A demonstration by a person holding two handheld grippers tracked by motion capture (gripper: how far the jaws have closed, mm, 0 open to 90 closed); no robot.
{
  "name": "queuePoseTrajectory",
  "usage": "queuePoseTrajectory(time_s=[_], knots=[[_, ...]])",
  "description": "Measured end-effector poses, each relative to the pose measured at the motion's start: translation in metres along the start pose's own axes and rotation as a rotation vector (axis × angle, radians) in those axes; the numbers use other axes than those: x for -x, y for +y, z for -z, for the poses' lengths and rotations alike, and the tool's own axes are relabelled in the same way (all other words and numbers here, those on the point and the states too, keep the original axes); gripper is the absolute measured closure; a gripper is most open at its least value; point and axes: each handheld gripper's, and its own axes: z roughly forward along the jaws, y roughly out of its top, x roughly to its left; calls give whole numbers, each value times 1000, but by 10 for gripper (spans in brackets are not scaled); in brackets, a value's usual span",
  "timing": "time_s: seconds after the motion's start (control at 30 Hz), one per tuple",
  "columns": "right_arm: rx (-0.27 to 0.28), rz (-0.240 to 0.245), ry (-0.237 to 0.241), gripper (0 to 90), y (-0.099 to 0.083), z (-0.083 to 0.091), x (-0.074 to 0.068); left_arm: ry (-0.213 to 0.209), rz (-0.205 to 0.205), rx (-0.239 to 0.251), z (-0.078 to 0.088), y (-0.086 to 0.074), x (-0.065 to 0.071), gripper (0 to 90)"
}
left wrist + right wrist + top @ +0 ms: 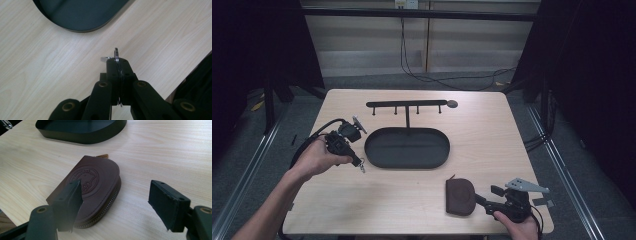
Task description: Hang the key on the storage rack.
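Note:
A brown leather zip pouch (460, 196) lies flat near the table's front edge, right of centre. My right gripper (486, 201) stands open just to its right. In the right gripper view the pouch (92, 185) has an embossed round stamp; the left jaw hangs over its near corner, and the right jaw sits well off to the side over bare wood, with the right gripper (117, 203) open. My left gripper (360, 165) is at the table's left, beside the black oval tray (407, 147). It is shut on a metal key ring (116, 55), whose loop sticks out past the tips of the left gripper (117, 62).
Behind the tray stands a black bar with several hooks (407, 104) on a thin post. The tray's rim (80, 27) lies close ahead of the left gripper, and the tray (82, 135) sits beyond the pouch. Cables run over the floor behind the table.

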Motion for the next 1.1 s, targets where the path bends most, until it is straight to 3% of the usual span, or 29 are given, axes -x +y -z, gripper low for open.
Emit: queuePoseTrajectory(time_s=[0.3, 0.53, 0.93, 1.1], knots=[[0, 0, 2, 266, 0, 0, 0, 27, 14, 0, 18, 3, -5, 892], [-1, -2, 0, 265, 0, 0, 0, 44, -23, -13, 32, 12, -3, 891], [-1, -2, 6, 264, 0, 0, 0, 56, 0, -18, 46, 25, -5, 892], [-1, -4, 6, 263, 0, 0, 1, 60, -10, -19, 52, 34, -6, 892]])
